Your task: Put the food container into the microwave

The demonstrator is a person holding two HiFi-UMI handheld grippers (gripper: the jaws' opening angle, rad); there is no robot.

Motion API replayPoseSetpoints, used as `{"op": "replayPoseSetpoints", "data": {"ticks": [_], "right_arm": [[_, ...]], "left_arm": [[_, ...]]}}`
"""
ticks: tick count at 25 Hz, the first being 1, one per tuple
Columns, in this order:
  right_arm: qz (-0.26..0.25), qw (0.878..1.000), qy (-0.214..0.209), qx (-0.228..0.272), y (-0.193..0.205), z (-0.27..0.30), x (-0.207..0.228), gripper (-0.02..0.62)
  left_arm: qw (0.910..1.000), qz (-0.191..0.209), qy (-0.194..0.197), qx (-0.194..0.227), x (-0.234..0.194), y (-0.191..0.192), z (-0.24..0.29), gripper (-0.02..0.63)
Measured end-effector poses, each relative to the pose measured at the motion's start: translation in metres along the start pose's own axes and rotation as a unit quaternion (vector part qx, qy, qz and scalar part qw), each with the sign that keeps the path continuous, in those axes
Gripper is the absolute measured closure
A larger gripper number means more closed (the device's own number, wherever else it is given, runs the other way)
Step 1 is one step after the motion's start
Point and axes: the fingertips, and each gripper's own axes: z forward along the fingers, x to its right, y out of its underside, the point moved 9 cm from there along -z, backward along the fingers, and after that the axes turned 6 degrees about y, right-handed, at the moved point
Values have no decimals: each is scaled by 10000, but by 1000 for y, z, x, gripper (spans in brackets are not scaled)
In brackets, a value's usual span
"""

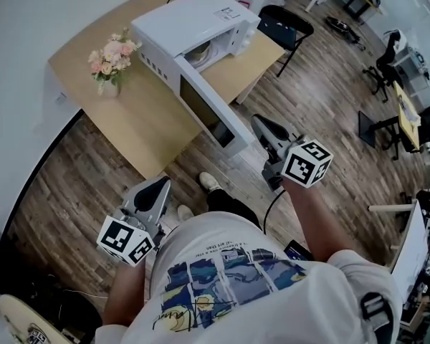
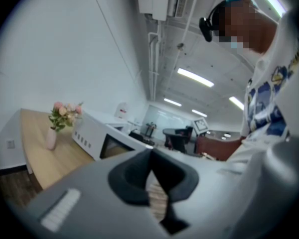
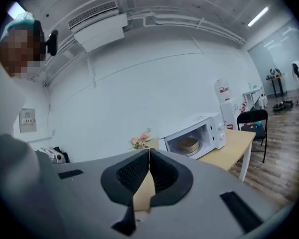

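The white microwave [image 1: 201,16] stands on a wooden table [image 1: 140,124], its door [image 1: 208,110] swung wide open toward me. A round tan food container [image 1: 203,51] sits inside the cavity, and the right gripper view also shows this container [image 3: 188,144] inside the microwave [image 3: 204,126]. My right gripper [image 1: 258,120] hovers just off the door's outer end, jaws shut with nothing between them. My left gripper [image 1: 160,183] is low at my left side near the table's front edge, pads touching and empty. Both grippers point toward the table.
A vase of pink flowers [image 1: 111,56] stands on the table left of the microwave. A black chair [image 1: 287,24] is behind the table's right end. Wooden floor runs to the right, with office chairs and desks farther off. My shoes show below the door.
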Motion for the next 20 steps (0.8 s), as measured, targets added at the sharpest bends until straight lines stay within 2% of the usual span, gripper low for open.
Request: {"op": "replayPoseSetpoints", "data": {"ticks": [8, 13, 20], "right_arm": [[-915, 9955, -110, -210, 12, -11, -35, 586], [-1109, 9928, -255, -375, 18, -17, -48, 586], [-1274, 9889, -662, -393, 25, -30, -51, 588]], "left_arm": [[9998, 41, 165, -122, -2, 12, 7, 597], [9993, -1, 287, -236, -3, 22, 14, 597], [9991, 29, 179, -371, 14, 27, 31, 597]]}}
